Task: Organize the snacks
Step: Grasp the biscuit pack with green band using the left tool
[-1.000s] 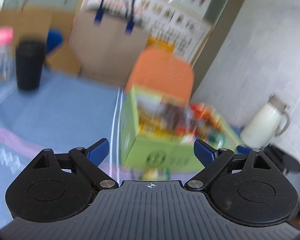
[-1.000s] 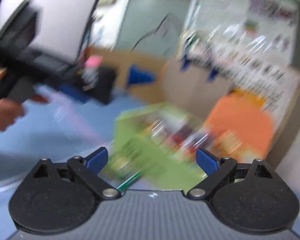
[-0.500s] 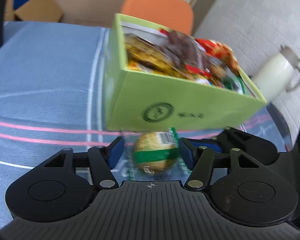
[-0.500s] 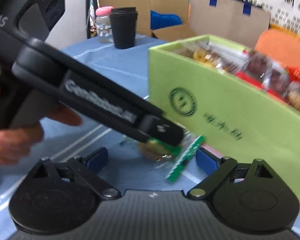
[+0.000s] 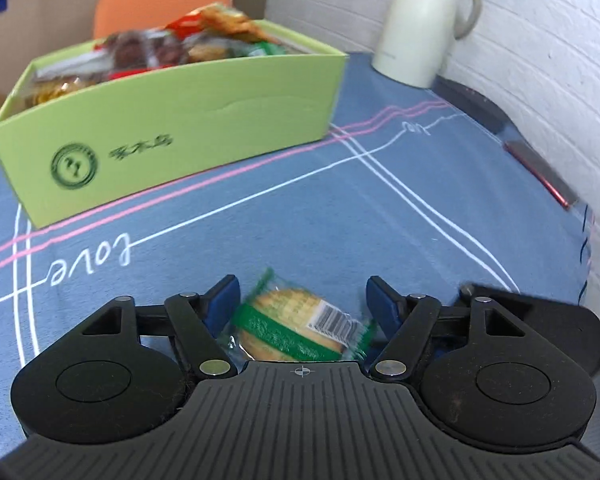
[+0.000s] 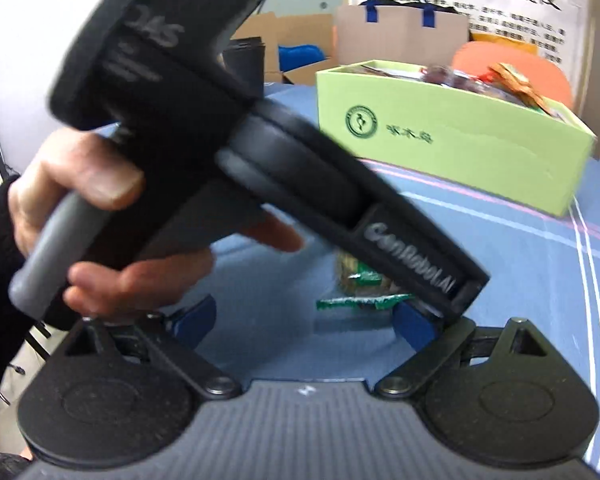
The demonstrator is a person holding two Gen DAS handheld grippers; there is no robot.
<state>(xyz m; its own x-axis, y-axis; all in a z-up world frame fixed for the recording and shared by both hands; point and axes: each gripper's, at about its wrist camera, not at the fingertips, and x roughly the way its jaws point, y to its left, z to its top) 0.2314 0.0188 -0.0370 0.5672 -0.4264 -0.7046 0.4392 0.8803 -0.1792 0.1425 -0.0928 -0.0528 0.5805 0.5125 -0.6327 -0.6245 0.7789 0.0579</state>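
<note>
Here, left claw (image 5: 302, 302) parted wide around wrapped cracker packet (image 5: 296, 330); blue fingers (image 5: 220, 300) flanking wrapper, contact not discernible. Packet lying on blue surface (image 5: 340, 208), deep between fingers, close to claw body. Green snack box (image 5: 188, 128) well ahead and left of left claw, heaped with snacks. White jug (image 5: 418, 20) far ahead, right. Right claw (image 6: 304, 320) released, empty, just behind left claw body; packet (image 6: 360, 280) ahead of right fingers.

Blue tablecloth (image 5: 340, 208) with pink and white lines and the word "love". On it: green snack box (image 5: 172, 128), white thermos jug (image 5: 420, 24), wrapped biscuit (image 5: 296, 328), red phone (image 5: 540, 172) near the edge.
</note>
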